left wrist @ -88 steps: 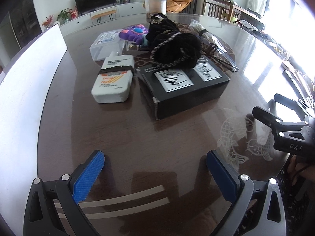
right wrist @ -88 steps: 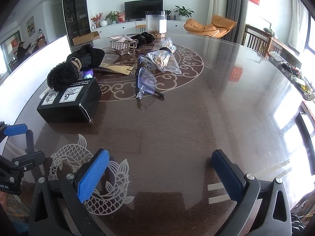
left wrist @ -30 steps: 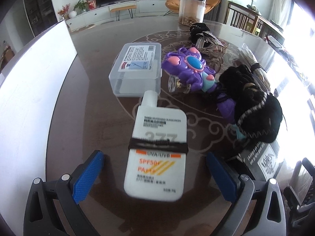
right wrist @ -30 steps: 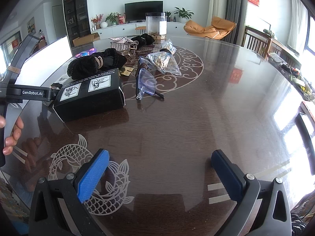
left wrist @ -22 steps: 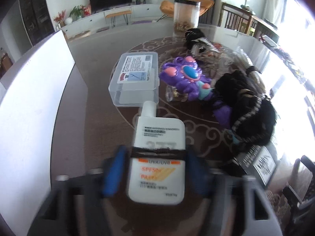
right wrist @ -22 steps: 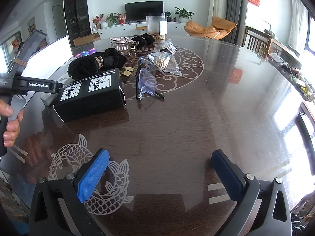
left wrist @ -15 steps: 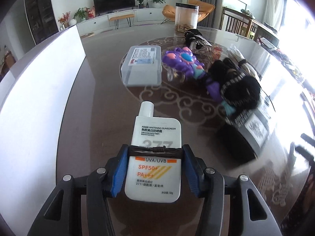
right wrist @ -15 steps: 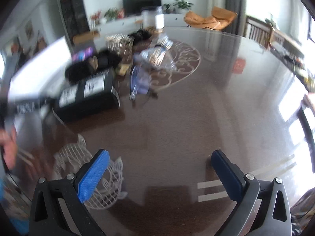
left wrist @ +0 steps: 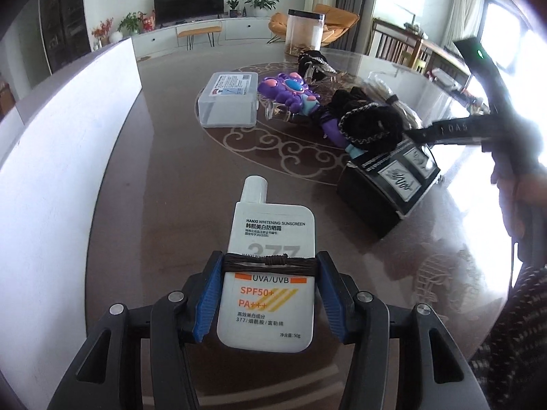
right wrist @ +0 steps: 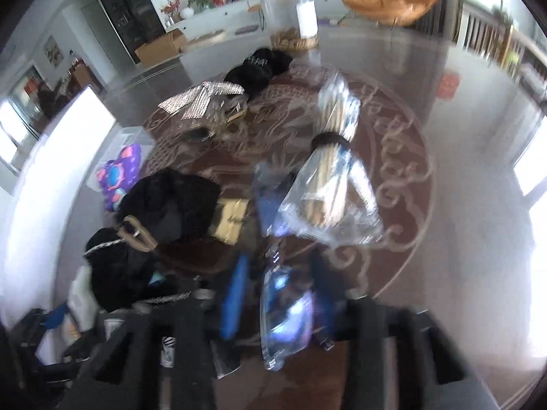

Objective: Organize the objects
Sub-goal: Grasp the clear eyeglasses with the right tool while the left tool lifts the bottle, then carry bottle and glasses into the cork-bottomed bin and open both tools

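Sunscreen bottle (left wrist: 270,273) is clamped in the left gripper (left wrist: 268,294): both blue pads are pressed on its narrow side edges, at the dark cord band (left wrist: 268,261) wound round the body. It is held just over the near part of the dark round table (left wrist: 164,177), well apart from the clear plastic box (left wrist: 230,104) and the black box (left wrist: 388,188).

Handling, judged: flat plastic bottle, likely light, fairly stiff at the edges, smooth and a bit slippery; the cord band should add friction, so an edge grip at the band is reasonable.

Orientation: long axis runs straight away along the fingers, white cap (left wrist: 253,188) pointing far, label face up.

Right gripper (right wrist: 278,302) is blurred; its jaws are drawn nearly together around bluish clear glasses (right wrist: 285,311), near the clear bag of sticks (right wrist: 333,188). Contact cannot be confirmed.
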Available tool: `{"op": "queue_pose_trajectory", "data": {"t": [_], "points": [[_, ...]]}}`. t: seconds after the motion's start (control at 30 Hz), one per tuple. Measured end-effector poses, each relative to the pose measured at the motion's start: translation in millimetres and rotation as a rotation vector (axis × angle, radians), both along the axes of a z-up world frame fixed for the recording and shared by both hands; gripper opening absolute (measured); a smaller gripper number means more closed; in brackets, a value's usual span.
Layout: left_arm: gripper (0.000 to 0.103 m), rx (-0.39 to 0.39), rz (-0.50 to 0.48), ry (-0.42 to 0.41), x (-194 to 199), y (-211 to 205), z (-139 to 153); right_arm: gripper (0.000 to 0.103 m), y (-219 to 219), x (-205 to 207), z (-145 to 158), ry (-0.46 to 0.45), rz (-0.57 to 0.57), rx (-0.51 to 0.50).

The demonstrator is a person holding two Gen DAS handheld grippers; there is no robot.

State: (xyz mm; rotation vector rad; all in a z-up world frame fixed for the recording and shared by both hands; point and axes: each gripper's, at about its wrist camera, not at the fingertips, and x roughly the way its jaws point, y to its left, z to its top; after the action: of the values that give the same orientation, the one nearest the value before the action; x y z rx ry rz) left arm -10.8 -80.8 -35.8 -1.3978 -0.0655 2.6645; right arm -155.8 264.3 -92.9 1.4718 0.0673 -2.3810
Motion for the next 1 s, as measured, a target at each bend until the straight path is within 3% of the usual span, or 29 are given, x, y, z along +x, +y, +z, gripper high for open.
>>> {"op": "queue_pose_trajectory", "data": {"t": [0.23, 0.43, 0.53, 0.67, 0.8, 0.9, 1.0], "points": [[0.053, 0.071, -0.046, 0.090, 26.0, -1.1, 32.5, 0.017, 43.4, 58.9, 43.5, 0.089, -0.052, -0.026], [0.053, 0.146, -0.024, 0.159, 37.4, -14.0, 69.9, 0.017, 48.3, 95.4, 64.0, 0.126, -0.029, -0.034], [0.053, 0.181, 0.008, 0.196, 44.9, -33.1, 96.0, 0.017, 37.5, 107.9, 77.3, 0.117, -0.006, -0.137], [0.053, 0.184, 0.090, 0.256, 56.4, -74.7, 131.6, 0.017, -3.4, 119.3, 108.8, 0.127, 0.077, -0.272], [0.053, 0.163, 0.229, 0.276, 68.1, -140.9, 153.3, 0.017, -76.9, 132.7, 140.7, 0.130, 0.226, -0.386], [0.053, 0.091, 0.348, 0.262, 77.9, -188.0, 150.8, 0.017, -142.0, 142.1, 153.6, 0.070, 0.342, -0.500], [0.053, 0.051, 0.457, 0.193, 83.8, -233.5, 132.8, 0.017, -213.8, 153.3, 160.1, 0.025, 0.459, -0.540]]}}
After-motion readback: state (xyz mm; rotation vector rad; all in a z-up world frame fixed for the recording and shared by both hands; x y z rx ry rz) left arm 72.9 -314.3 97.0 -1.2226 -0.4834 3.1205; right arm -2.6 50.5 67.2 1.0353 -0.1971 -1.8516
